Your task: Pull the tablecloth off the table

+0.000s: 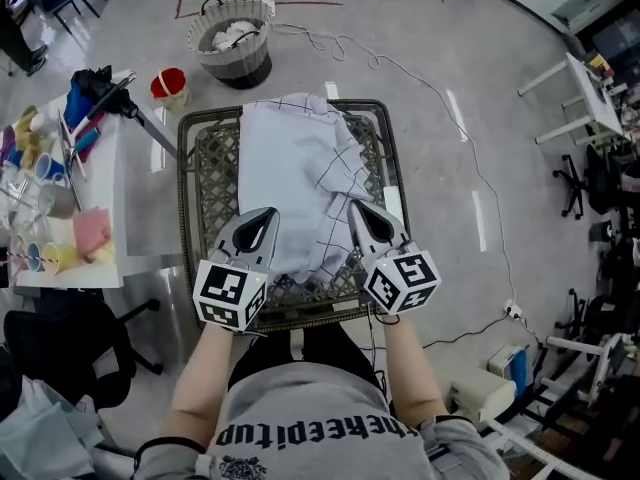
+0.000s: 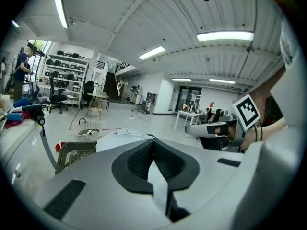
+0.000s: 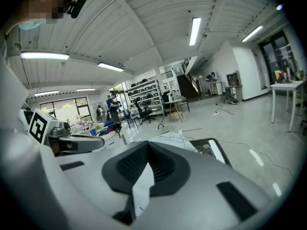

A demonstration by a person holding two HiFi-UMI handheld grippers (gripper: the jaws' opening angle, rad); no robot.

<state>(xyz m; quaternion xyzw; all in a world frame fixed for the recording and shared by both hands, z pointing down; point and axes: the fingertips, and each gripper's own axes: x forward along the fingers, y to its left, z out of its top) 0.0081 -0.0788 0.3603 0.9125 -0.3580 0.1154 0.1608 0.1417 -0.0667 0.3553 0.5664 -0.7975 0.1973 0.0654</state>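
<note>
A white side table (image 1: 140, 218) stood left of the left gripper (image 1: 268, 211), crowded at its far edge with coloured cups (image 1: 45, 166). A black office chair (image 1: 70, 343) sat behind and left of that gripper. Ahead of it and to the left, a red bucket (image 1: 169, 84) rested on the grey polished floor (image 1: 420, 28), and a round basket (image 1: 245, 68) stood further ahead.

The left gripper's jaws were closed on a pinched fold of the tablecloth (image 1: 295, 168), and a white strip of it showed between them in the left gripper view (image 2: 158, 186). The table (image 1: 215, 168), with a dark frame and a woven lattice top, lay straight ahead of both grippers and below them. The tablecloth, white with thin dark lines, lay bunched along the middle of that top. Bare lattice showed beside each gripper, and the cloth's near edge ran up into both pairs of jaws.

The right gripper (image 1: 355, 206) was level with the left one and was likewise clamped on the cloth, which showed in its own view (image 3: 141, 188). A pale cable (image 1: 345, 43) snaked over the floor ahead of it and away to its right. Far right stood a white table (image 1: 590, 93). Overhead, strip lights (image 2: 225, 35) ran along a ribbed ceiling.
</note>
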